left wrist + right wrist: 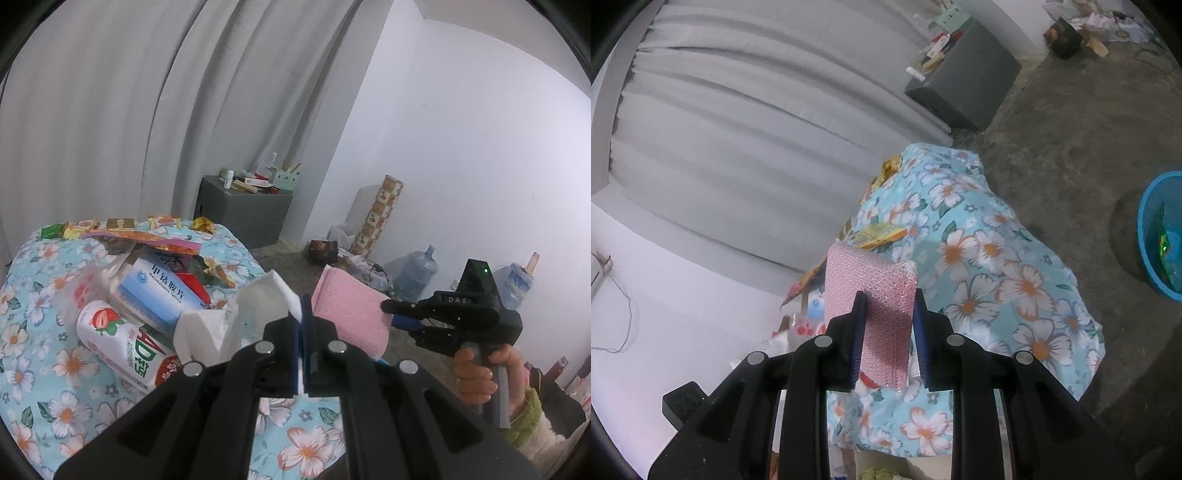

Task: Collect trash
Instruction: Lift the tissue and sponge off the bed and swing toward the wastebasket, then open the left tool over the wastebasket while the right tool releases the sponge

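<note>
My left gripper (301,314) is shut on a crumpled white tissue (236,317) above the floral-cloth table (66,406). My right gripper (888,306) is shut on a pink bubble-wrap pad (871,295); the pad (351,314) and the right gripper (402,317) also show in the left wrist view, just right of my left fingers. Trash lies on the table: a white-and-red drink bottle (122,339), a blue-white medicine box (159,291), a clear plastic bag (88,284) and snack wrappers (140,236).
A blue basin (1161,236) holding wrappers stands on the concrete floor right of the table. A grey cabinet (243,210) with clutter stands by the curtain. Water jugs (417,273) and a patterned roll (376,214) stand along the wall.
</note>
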